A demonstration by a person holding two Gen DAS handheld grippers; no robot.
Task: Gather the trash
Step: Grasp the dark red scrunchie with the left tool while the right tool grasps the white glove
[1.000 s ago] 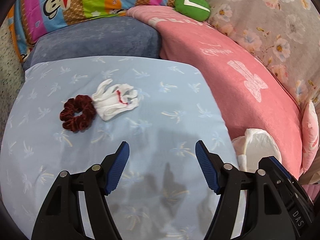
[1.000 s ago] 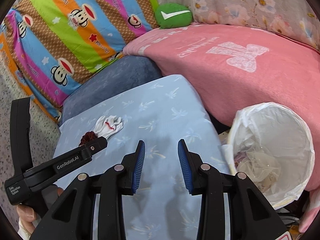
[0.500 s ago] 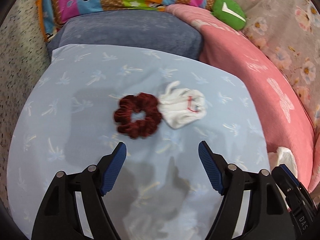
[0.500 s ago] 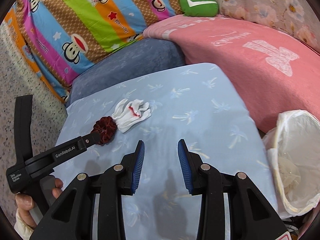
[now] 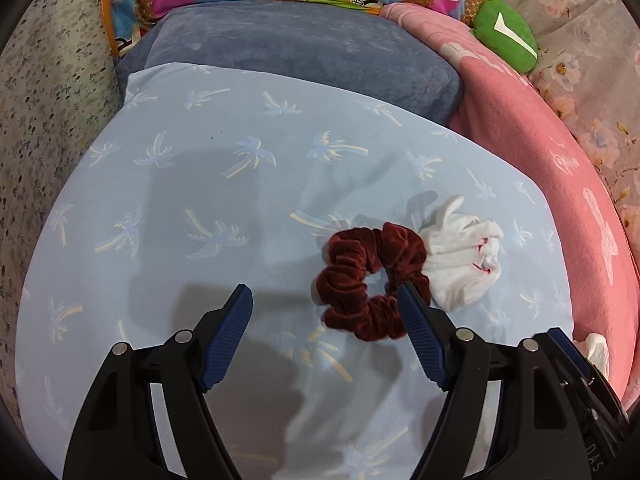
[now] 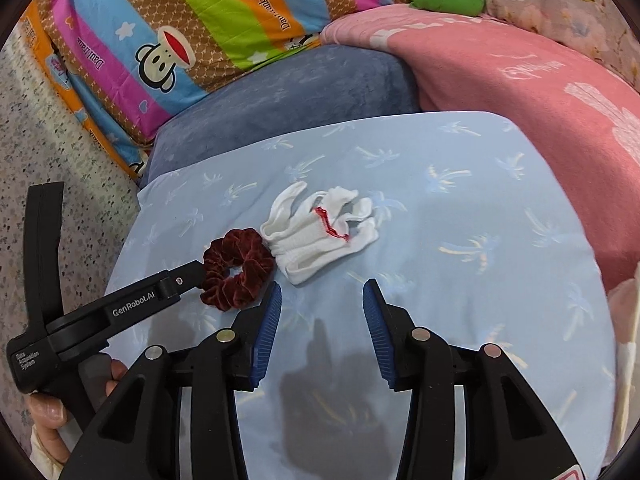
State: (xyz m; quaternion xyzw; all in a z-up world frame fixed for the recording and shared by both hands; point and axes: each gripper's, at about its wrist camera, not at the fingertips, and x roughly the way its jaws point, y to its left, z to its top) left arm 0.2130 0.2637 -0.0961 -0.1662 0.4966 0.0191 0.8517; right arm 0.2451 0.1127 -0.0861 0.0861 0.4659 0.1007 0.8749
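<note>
The dark red velvet scrunchie (image 5: 370,282) (image 6: 236,274) on the light blue palm-print cushion (image 5: 192,200) (image 6: 480,208) is viewed closely from above by both wrist cameras, the left one nearer.

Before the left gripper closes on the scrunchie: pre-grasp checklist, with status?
1. Left gripper open: ok, jaws wide.
2. Dark red velvet scrunchie centred between jaws: not ok, it lies under the right-hand fingertip, off to that side.
3. Crumpled white glove with red stitching out of the grasp: cannot tell, it touches the scrunchie.
4. Right gripper out of the way: ok, open and empty, over the light blue palm-print cushion.
5. White bin bag reachable: cannot tell, only an edge shows.
</note>
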